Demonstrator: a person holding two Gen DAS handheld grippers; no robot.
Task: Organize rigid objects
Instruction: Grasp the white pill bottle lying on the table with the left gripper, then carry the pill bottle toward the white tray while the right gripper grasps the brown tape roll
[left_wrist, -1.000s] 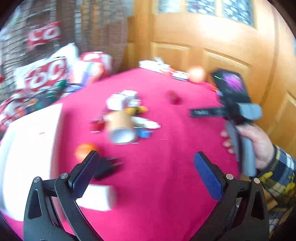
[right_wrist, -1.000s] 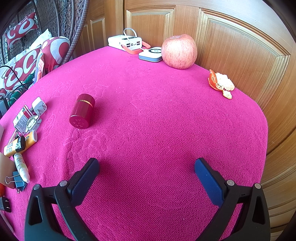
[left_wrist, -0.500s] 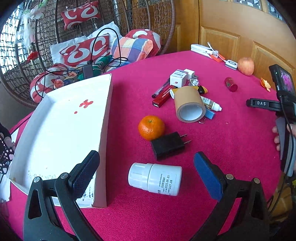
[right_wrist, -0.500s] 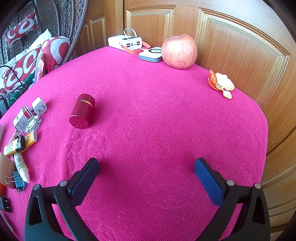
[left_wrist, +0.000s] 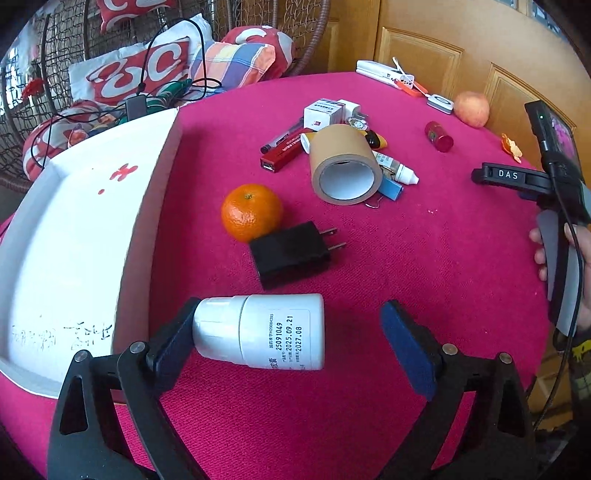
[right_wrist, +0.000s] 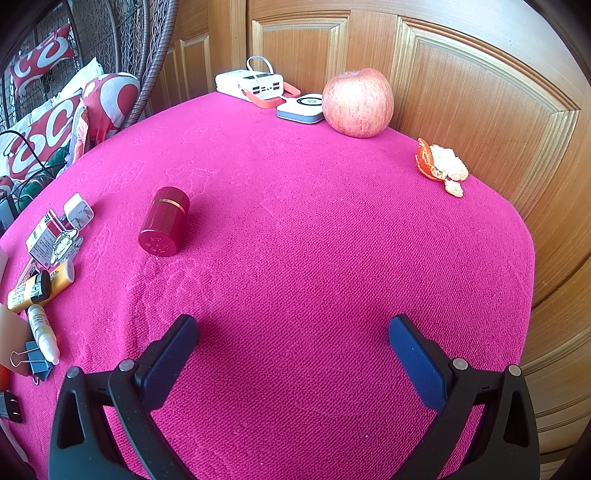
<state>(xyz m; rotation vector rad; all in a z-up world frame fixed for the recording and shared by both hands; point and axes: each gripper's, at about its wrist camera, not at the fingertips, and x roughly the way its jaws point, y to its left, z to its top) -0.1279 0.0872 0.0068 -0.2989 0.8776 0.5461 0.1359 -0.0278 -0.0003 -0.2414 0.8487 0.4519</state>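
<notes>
A white pill bottle (left_wrist: 262, 332) lies on its side on the pink tablecloth, between the fingers of my open left gripper (left_wrist: 290, 343); its cap is at the left finger, the right finger stands apart from it. Beyond it lie a black plug adapter (left_wrist: 290, 254), a tangerine (left_wrist: 252, 212) and a brown tape roll (left_wrist: 345, 164). A white tray (left_wrist: 74, 236) lies to the left. My right gripper (right_wrist: 293, 347) is open and empty over bare cloth. A red cylinder (right_wrist: 164, 227) lies ahead to its left.
Small boxes, a pen, tubes and a dropper bottle (left_wrist: 395, 170) cluster behind the tape roll. An apple (right_wrist: 357, 102), a power bank (right_wrist: 251, 83) and orange peel (right_wrist: 441, 168) sit near the wooden door. Cushions and cables lie off the table's left.
My left gripper has swung left and moved down and forward, so the white bottle now lies between its fingers. The right gripper has not moved.
</notes>
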